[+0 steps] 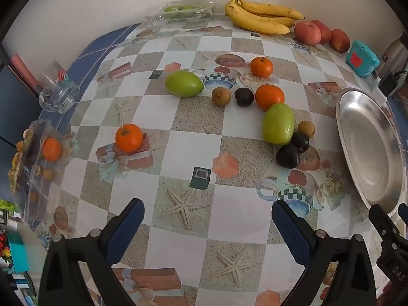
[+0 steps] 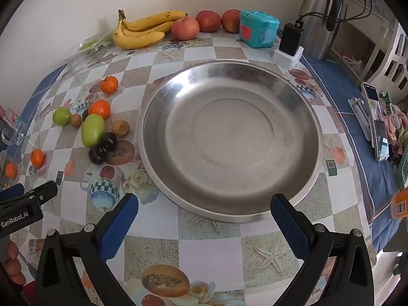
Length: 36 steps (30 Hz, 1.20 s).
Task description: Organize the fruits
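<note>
At the bottom of the left wrist view, the left gripper point(image 1: 207, 216) hangs with jaws spread wide over bare checkered tablecloth point(image 1: 178, 117), nothing between them. The right gripper point(image 2: 204, 211) is likewise spread and empty, at the near rim of the steel dish point(image 2: 301, 117) filling the frame's centre. Mid-frame in the left view lie loose fruits: a lone tangerine point(image 1: 129, 137) at left, and right of centre a green mango point(image 1: 278, 123) with dark plums point(image 1: 287, 156) touching it. Bananas point(image 1: 257, 15) and apples point(image 1: 307, 33) line the wall at upper right.
</note>
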Tool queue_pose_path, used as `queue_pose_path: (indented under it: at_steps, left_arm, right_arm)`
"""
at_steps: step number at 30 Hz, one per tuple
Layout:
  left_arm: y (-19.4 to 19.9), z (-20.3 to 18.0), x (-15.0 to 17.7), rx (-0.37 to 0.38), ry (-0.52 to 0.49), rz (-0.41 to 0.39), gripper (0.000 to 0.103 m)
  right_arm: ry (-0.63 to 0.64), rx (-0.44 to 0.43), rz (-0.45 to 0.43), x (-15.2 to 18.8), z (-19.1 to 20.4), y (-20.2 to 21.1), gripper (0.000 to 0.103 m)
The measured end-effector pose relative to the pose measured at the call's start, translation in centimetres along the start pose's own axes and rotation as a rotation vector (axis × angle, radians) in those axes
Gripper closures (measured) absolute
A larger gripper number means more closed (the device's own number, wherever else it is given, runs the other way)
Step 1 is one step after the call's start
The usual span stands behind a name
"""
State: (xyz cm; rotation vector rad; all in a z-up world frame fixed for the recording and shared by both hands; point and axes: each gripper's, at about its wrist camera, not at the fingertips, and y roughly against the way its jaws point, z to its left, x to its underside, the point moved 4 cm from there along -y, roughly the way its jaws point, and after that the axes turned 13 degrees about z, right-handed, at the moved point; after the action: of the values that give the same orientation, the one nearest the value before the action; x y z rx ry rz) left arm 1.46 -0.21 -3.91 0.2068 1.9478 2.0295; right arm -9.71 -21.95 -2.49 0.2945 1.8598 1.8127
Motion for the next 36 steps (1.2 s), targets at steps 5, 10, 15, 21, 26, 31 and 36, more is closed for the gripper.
queue_pose_path:
  at_steps: [5,10,15,21,26,31,36]
  left_arm:
    - [-0.08,0.06,0.02,0.004,0.005,0.006,0.001]
    - [-0.27,0.12,0.08,0.004,0.007,0.012,0.001]
    - [-0.52,0.27,0.13,0.005,0.015,0.025,0.001]
    - [-0.61,0.3,0.19,0.002,0.018,0.03,0.001]
    - [-0.66,0.37,0.22,0.001,0.019,0.031,0.001]
    - [-0.76,0.41,0.3,0.002,0.021,0.034,0.001]
    - [-0.89,0.44,0.33,0.0,0.023,0.04,0.001]
  right_arm:
    - [-0.003,-0.005,0.002,-0.13,-0.32,0.11,0.0]
    - [-0.006,-0.005,0.001,-0.15,-0.38,0.1,0.0]
    - [-0.014,-0.007,0.0,-0.11,-0.46,0.13,0.0]
    - [-0.015,-0.008,-0.001,-0.09,-0.53,0.1,0.0]
    - [-0.017,-0.012,-0.002,-0.1,-0.56,0.17,0.0]
    - [-0.017,-0.013,-0.001,-0.06,-0.56,0.19,0.0]
    - [-0.02,-0.015,-0.002,-0.04,-0.64,0.19,0.0]
